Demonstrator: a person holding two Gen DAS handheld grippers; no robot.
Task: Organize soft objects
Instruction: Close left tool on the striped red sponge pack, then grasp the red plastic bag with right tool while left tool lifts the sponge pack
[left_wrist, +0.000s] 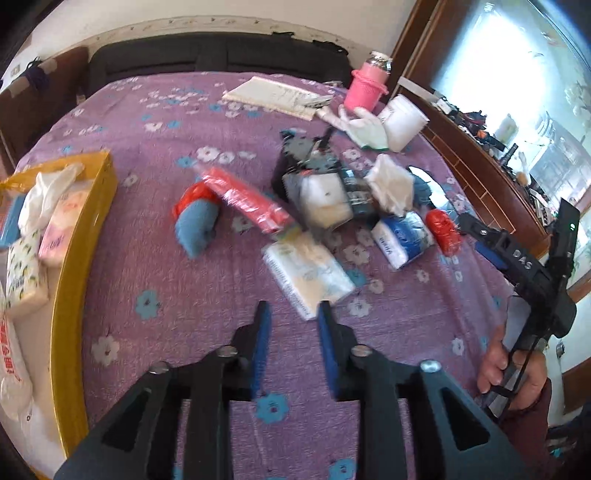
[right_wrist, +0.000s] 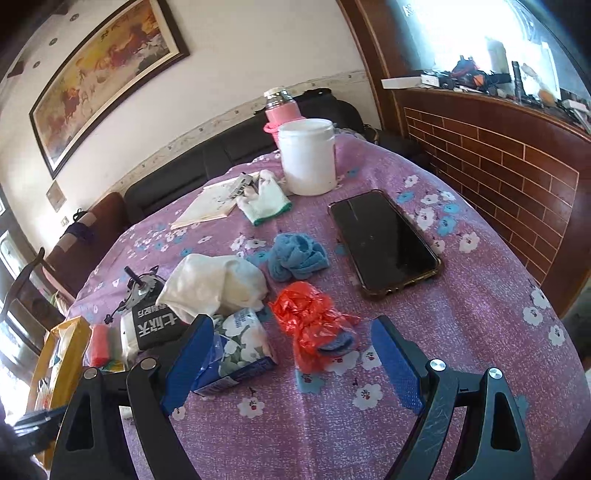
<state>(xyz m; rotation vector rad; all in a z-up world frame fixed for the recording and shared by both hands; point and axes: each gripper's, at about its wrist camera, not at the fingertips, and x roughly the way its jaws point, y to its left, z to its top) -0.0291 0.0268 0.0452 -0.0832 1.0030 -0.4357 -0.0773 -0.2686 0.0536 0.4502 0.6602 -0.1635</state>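
Soft items lie scattered on the purple flowered cloth (left_wrist: 155, 266). My left gripper (left_wrist: 293, 314) is open and empty, just in front of a white tissue pack (left_wrist: 308, 275). Beyond it lie a blue cloth in a red bag (left_wrist: 195, 221) and a red packet (left_wrist: 245, 199). My right gripper (right_wrist: 291, 332) is open wide, with a red plastic bag (right_wrist: 308, 317) between its fingers and a blue flowered tissue pack (right_wrist: 236, 350) against its left finger. A white cloth (right_wrist: 214, 282) and a blue cloth (right_wrist: 295, 254) lie beyond. A yellow box (left_wrist: 79, 236) at left holds several tissue packs.
A black phone (right_wrist: 384, 240), a white jar (right_wrist: 308, 158), a pink bottle (right_wrist: 282, 107), a white glove (right_wrist: 267, 199) and a notebook (right_wrist: 212, 206) lie at the far side. A black-labelled pack (right_wrist: 153, 326) and a small black device (right_wrist: 142, 286) lie at left. A wooden counter (right_wrist: 498, 177) stands at right.
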